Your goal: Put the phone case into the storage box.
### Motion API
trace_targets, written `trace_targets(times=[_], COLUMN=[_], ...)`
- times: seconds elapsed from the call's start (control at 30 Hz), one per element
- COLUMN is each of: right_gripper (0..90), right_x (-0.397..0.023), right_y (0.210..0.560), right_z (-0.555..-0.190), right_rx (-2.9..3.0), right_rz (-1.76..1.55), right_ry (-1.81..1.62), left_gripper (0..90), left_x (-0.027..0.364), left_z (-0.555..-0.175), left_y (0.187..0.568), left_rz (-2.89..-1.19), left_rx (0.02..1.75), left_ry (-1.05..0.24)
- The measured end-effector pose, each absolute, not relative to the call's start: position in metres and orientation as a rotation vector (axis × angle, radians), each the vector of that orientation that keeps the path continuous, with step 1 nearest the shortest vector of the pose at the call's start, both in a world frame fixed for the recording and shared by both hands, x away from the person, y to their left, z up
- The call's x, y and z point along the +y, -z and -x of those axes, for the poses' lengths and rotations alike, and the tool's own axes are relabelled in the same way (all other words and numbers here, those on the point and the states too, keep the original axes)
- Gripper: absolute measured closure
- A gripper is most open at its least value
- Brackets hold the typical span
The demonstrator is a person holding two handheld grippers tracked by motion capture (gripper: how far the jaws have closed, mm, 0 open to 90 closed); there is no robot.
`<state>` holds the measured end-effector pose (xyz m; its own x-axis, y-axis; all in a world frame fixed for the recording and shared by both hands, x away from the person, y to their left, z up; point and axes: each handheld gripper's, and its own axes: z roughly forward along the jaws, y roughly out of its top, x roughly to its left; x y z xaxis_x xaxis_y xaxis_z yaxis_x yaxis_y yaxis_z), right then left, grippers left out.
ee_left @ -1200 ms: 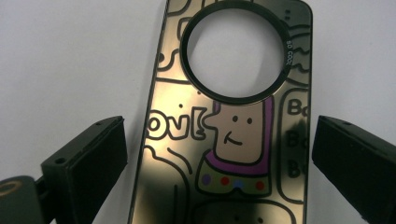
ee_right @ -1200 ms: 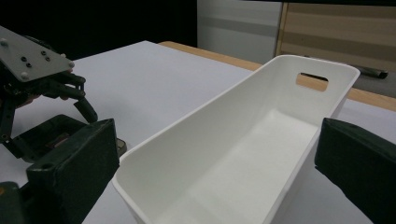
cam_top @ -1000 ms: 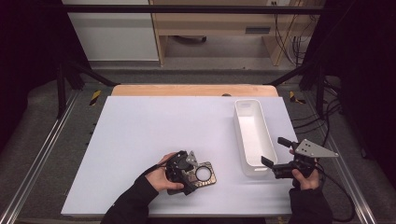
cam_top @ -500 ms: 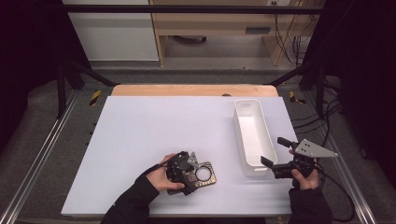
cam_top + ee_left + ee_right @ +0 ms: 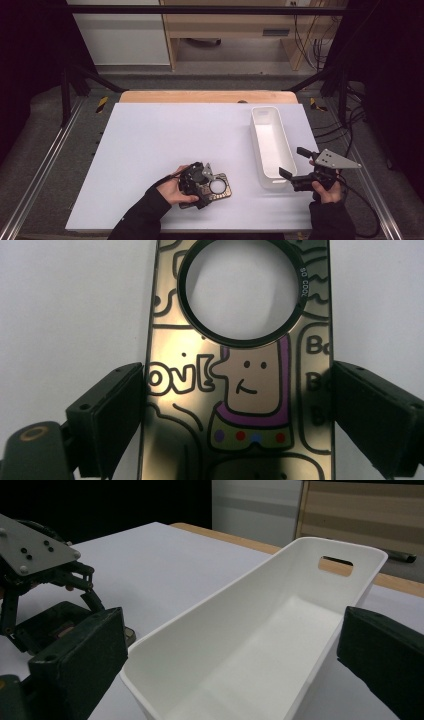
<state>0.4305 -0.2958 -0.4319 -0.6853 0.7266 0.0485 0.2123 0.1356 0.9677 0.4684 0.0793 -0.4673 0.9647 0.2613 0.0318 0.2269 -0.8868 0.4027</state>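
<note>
On the white table [image 5: 150, 145], near its front edge, lies one flat gold-toned plate with cartoon drawings and a round black-rimmed hole [image 5: 216, 187]. My left gripper [image 5: 196, 185] sits over it, jaws spread to either side of the plate's edges, not pinching it. One long white plastic bin [image 5: 272, 145] stands to its right. My right gripper [image 5: 296, 169] hovers at the bin's near end, jaws wide apart, holding nothing.
</note>
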Motion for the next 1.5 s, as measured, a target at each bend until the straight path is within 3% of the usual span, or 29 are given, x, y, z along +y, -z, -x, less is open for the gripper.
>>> trace_targets(times=[1.5], right_gripper=[0.3], right_x=[-0.295], right_y=[0.432], right_z=[-0.43], right_rx=[1.987], right_rz=[-0.894], right_ry=[-1.576], left_gripper=[11.3], left_x=[0.077], left_z=[-0.465], left_y=[0.456], left_rz=[-2.717], left_rx=[0.376], left_ry=[-0.127])
